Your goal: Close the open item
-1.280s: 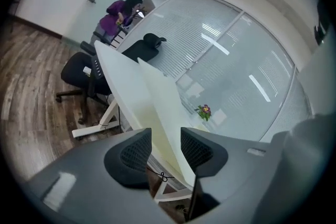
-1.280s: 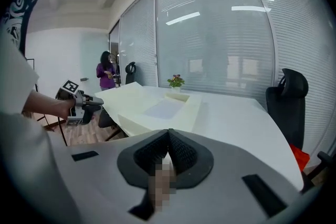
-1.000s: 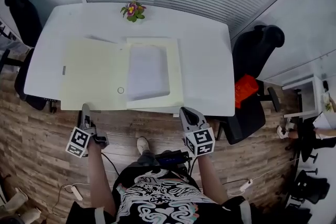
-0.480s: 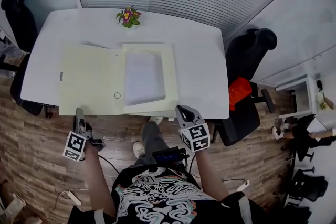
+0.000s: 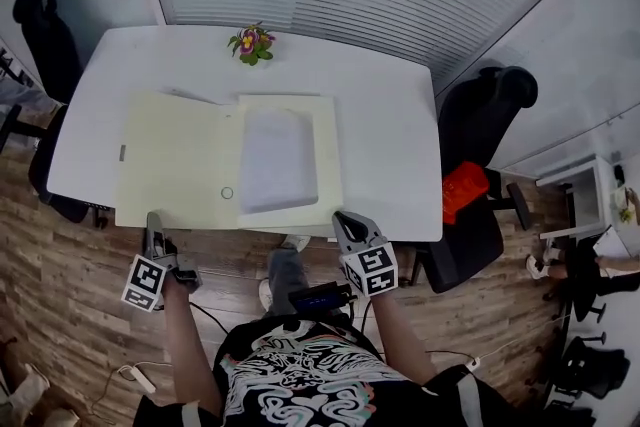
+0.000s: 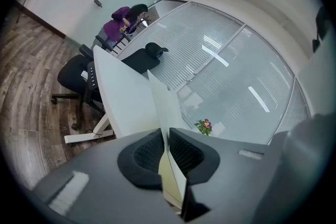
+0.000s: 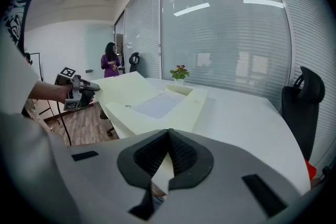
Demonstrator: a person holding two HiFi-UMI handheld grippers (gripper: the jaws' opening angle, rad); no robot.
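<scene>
A pale yellow box folder lies open on the white table (image 5: 390, 135). Its flat cover (image 5: 170, 160) is spread to the left, and its tray (image 5: 325, 155) holds white paper. My left gripper (image 5: 153, 219) is at the cover's near left edge. In the left gripper view its jaws (image 6: 167, 136) are closing, with the thin cover (image 6: 163, 102) running between the pads. My right gripper (image 5: 343, 217) is at the tray's near right corner. In the right gripper view it (image 7: 168, 136) is shut, and a cream corner of the folder (image 7: 157, 102) shows between its pads.
A small potted flower (image 5: 250, 43) stands at the table's far edge. A black office chair (image 5: 490, 115) with an orange item (image 5: 463, 191) is at the right, another black chair (image 5: 40, 25) at the far left. A person (image 6: 118, 29) stands in the distance.
The left gripper's jaws have narrowed onto the cover's near edge. Both grippers remain at the table's near side, and the head view has shifted slightly.
</scene>
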